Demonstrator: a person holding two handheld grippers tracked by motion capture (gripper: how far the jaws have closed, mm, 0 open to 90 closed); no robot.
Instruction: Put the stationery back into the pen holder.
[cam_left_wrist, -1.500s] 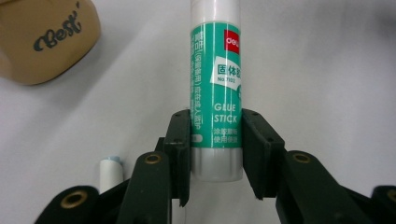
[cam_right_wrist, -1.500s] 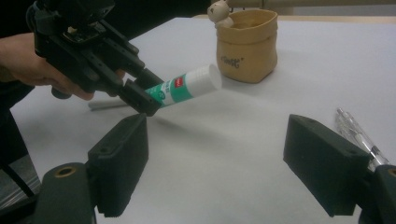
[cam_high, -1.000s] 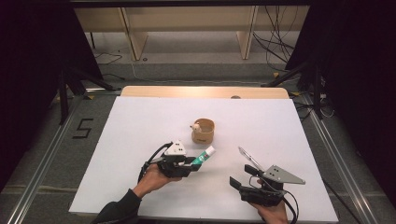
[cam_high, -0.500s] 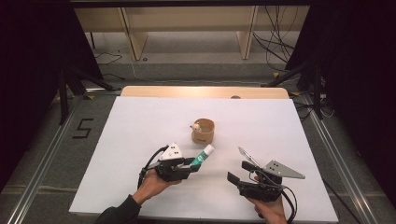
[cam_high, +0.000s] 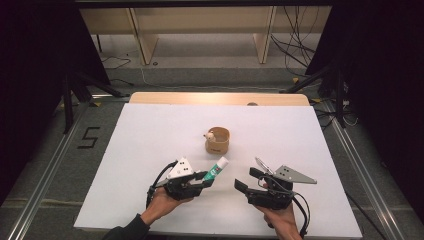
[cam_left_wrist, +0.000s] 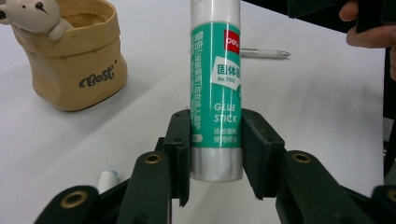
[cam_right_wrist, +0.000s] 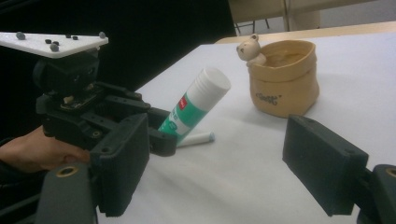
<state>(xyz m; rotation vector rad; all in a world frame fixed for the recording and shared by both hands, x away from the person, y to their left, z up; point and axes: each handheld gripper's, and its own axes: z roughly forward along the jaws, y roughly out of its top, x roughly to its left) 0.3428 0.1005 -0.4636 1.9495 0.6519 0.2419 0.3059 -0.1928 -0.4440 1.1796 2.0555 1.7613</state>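
White tabletop (cam_high: 150, 150), dark surround. Left gripper (cam_high: 207, 177) clamps glue stick (cam_left_wrist: 215, 88) near its base, cap end raised toward bear-trimmed pouch (cam_high: 218, 140). Right gripper (cam_high: 243, 182) empty, jaws spread. Judgement: square right jaws on the cap and grip squarely before twisting or pulling.

- Surface (cam_high: 150, 130): white, with a wooden strip along its far edge.
- Pot (cam_high: 217, 140): tan, upright near the middle, a small pale figure on its rim.
- Left gripper (cam_high: 204, 176): jaws closed on a glue stick (cam_high: 216, 169), which tilts up toward the pot.
- Right gripper (cam_high: 247, 179): jaws parted, nothing between them.
- Pen (cam_high: 262, 165): just beyond the right gripper.
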